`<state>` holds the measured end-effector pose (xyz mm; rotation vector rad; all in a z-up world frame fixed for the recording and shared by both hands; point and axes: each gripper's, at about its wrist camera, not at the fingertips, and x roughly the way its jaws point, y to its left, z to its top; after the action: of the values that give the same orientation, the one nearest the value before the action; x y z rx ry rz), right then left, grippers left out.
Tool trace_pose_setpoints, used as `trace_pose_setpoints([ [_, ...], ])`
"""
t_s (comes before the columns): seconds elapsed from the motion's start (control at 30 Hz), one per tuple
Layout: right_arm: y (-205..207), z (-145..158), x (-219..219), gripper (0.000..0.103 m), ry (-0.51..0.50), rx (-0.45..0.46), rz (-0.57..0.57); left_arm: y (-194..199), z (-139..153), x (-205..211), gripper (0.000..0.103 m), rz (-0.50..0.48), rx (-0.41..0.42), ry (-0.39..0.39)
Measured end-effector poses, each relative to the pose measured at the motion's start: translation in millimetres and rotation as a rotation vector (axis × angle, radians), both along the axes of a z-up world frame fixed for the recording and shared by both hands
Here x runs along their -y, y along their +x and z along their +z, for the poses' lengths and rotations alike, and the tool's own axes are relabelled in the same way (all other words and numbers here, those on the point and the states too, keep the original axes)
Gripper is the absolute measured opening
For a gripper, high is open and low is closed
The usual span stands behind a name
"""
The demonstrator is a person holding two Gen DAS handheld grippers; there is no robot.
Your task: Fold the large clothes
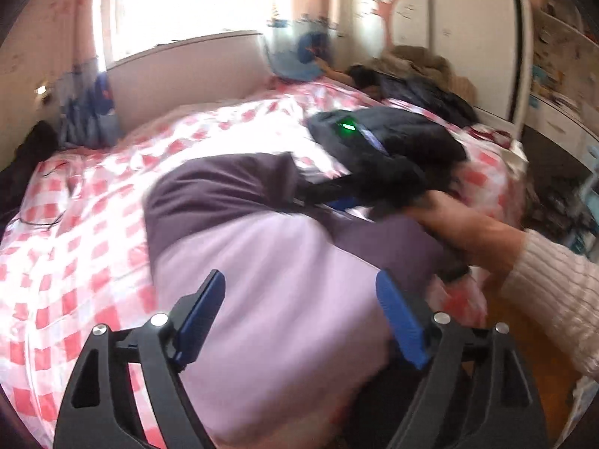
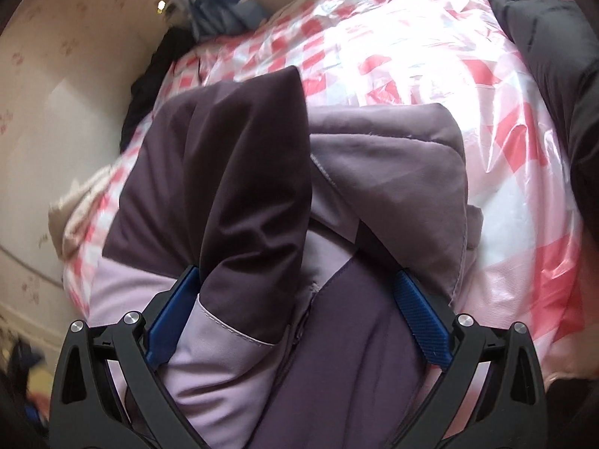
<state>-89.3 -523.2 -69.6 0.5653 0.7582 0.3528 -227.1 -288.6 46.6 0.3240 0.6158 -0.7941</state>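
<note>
A lilac and dark purple jacket [image 1: 269, 262] lies partly folded on the bed. My left gripper [image 1: 299, 284] hovers open just above its pale lilac panel, holding nothing. The right gripper [image 1: 318, 191] shows in the left wrist view as a black device with a green light, held by a hand over the far right part of the jacket. In the right wrist view the right gripper [image 2: 297, 280] is wide open, its blue pads [image 2: 423, 318] on either side of a dark purple sleeve [image 2: 258, 202] and the jacket's hood [image 2: 397, 172], pressed close to the cloth.
The bed carries a red and white checked plastic sheet [image 1: 86, 224]. A pile of dark and brown clothes [image 1: 419, 78] lies at its far end. A dark coat [image 2: 554, 60] lies right of the jacket. A wall and window are behind; a wardrobe [image 1: 486, 18] stands on the right.
</note>
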Motion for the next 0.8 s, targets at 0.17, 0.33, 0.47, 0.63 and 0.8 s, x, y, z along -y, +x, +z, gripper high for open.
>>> trace_pose_setpoints([
  [0.17,-8,12,-2,0.096,-0.147,-0.04,0.015,23,-22,24,0.08,-0.006,-0.052,0.024],
  [0.33,-20,22,-1,0.096,-0.305,-0.063,-0.013,18,-45,45,0.08,-0.04,-0.067,0.047],
  [0.47,-27,20,6,0.096,-0.327,-0.078,-0.022,18,-51,49,0.081,-0.05,-0.074,0.041],
  [0.63,-33,23,8,0.096,-0.338,-0.085,-0.028,14,-56,53,0.081,-0.058,-0.061,0.054],
  [0.8,-32,37,0,0.096,-0.344,-0.105,-0.039,11,-61,56,0.081,-0.072,-0.068,0.054],
])
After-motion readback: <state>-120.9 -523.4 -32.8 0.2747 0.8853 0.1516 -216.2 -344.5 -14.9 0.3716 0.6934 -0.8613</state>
